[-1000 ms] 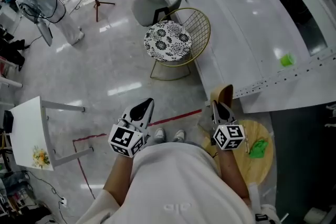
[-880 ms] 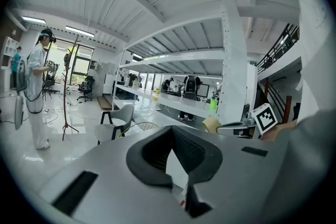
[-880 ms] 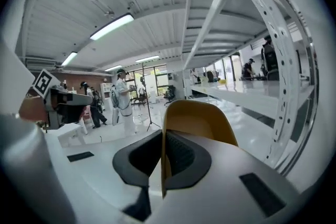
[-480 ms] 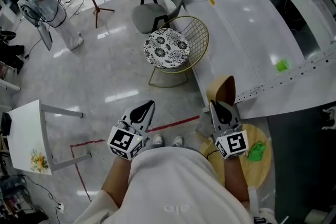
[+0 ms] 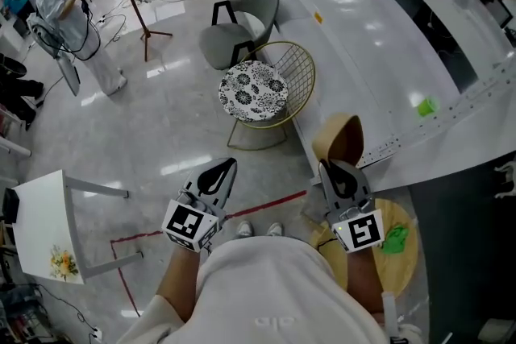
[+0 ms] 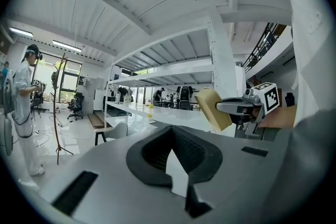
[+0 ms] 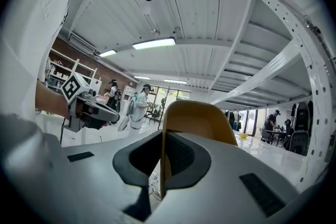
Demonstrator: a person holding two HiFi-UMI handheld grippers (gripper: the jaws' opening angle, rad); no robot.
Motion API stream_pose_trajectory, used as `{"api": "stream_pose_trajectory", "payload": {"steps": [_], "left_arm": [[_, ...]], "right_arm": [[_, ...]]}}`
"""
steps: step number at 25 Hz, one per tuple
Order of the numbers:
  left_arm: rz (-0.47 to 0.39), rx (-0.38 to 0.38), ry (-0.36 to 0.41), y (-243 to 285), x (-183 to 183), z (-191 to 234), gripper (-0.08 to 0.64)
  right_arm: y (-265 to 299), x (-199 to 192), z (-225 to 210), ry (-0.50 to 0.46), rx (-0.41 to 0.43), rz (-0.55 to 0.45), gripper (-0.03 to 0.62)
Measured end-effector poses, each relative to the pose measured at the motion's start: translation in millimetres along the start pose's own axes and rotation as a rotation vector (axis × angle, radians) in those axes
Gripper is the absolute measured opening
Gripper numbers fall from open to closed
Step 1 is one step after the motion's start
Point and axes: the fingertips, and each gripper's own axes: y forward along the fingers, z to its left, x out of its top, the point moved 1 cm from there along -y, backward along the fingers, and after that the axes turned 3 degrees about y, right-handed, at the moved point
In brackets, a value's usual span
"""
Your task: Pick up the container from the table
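Right gripper (image 5: 334, 171) was clamped on the tan container's (image 5: 339, 138) rim, holding it in the air. Left gripper (image 5: 223, 167) had its jaws together, empty.

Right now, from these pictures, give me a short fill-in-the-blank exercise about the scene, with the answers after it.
1. The tongs clamped on the rim of the tan container are the ____ ones.
2. The left tongs have ____ between them.
3. The patterned cushion lies on the seat of the wire ____.

Missing words: right; nothing; chair.
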Motion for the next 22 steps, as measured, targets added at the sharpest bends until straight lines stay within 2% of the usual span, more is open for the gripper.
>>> {"api": "stream_pose_trajectory", "payload": {"steps": [9, 15, 22], "left_arm": [[-0.038, -0.047, 0.041, 5, 18, -3, 0.015], [-0.031, -0.059, 0.046, 8, 17, -6, 0.015], [-0.018, -0.069, 0.037, 7, 12, -9, 0.015]], "right_arm": [[-1, 14, 10, -0.107, 0.016, -0.026, 0.035], [-6, -7, 13, -0.062, 0.011, 0.061, 0.035], [-8, -19, 15, -0.034, 0.008, 0.089, 0.035]]}}
